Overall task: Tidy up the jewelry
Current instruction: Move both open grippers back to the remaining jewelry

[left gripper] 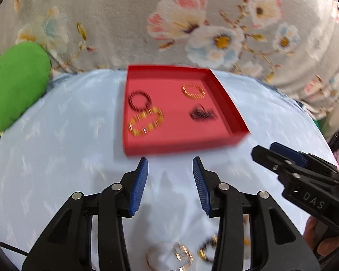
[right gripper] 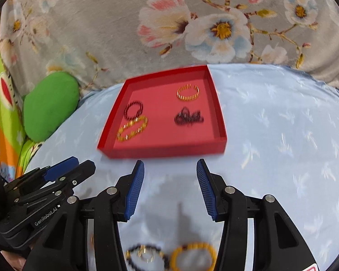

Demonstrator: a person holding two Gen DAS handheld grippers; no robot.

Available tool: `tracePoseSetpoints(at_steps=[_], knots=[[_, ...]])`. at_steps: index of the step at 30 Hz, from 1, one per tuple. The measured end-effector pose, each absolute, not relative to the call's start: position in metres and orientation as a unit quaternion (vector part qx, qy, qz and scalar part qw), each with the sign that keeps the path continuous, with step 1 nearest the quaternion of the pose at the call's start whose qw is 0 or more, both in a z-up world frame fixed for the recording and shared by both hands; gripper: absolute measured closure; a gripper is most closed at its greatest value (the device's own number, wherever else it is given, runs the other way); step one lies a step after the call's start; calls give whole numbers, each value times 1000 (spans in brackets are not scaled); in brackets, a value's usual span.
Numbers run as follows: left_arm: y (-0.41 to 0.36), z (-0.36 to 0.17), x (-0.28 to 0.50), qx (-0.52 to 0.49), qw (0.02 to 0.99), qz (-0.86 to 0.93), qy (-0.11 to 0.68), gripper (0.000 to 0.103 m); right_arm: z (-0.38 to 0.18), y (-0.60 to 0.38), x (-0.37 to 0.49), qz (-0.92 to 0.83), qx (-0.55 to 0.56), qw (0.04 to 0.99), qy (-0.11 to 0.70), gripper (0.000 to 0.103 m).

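A pale blue cloth [right gripper: 271,135] covers the surface. A red tray [right gripper: 221,124] sits on it. Nearer than the tray, loose bracelets [right gripper: 193,256] lie on the cloth.

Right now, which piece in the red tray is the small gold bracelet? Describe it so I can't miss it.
Find the red tray on the pale blue cloth. In its far right corner lies the small gold bracelet, alone. The other gold bracelet is bigger, near left, touching a dark red one.

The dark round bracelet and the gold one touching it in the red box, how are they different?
The dark bracelet is blackish-red; the gold bracelet is shiny yellow. The dark one looks smaller and rounder; the gold one is stretched into an oval. Both lie flat in the red box, touching.
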State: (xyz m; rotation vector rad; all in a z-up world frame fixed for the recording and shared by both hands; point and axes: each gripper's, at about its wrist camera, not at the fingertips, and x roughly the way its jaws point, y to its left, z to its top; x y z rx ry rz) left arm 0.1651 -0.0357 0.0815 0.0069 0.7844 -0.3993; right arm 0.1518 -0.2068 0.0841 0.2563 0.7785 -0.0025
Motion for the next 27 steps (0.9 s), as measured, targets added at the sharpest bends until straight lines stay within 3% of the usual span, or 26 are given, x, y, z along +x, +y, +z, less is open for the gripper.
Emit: tracePoseSetpoints(at_steps=[14,27], knots=[[-6,34,64,-1,887,-194,419,64,31,-194,42,-20,155,891,426,56],[22,16,52,-21,889,-160,428,64,13,-200,23,-61,131,892,428,56]])
